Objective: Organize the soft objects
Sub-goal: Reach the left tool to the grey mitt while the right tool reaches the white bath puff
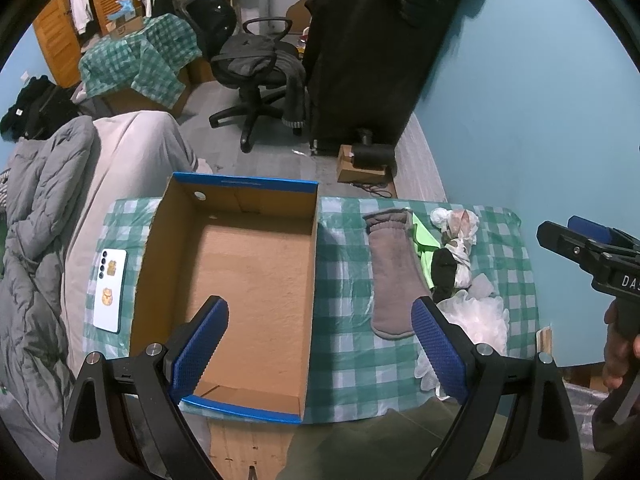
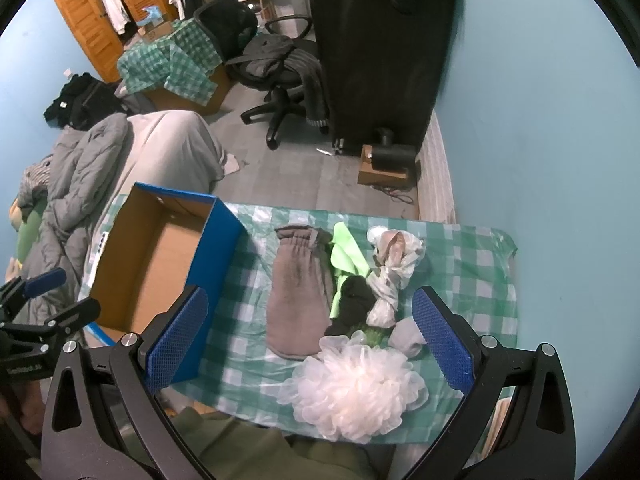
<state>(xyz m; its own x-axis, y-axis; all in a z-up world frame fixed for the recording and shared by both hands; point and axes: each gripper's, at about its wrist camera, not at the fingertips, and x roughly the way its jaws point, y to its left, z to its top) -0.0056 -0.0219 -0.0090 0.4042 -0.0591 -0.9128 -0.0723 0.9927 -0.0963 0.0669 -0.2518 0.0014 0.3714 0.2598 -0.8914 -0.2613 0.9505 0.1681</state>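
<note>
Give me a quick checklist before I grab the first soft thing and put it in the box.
1. Cardboard box empty and open: ok.
2. Right tool open, holding nothing: ok.
3. Left tool open, holding nothing: ok.
4. White bath pouf nearest the right tool, nothing lying on it: ok.
5. Grey mitt separate from the pile: not ok, its edge touches the green cloth.
6. Phone outside the box: ok.

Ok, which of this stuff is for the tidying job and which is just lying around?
For the job: cardboard box, grey mitt, white bath pouf, green cloth, black sock, knotted plastic bag.

Lying about: phone, office chair, grey duvet.
</note>
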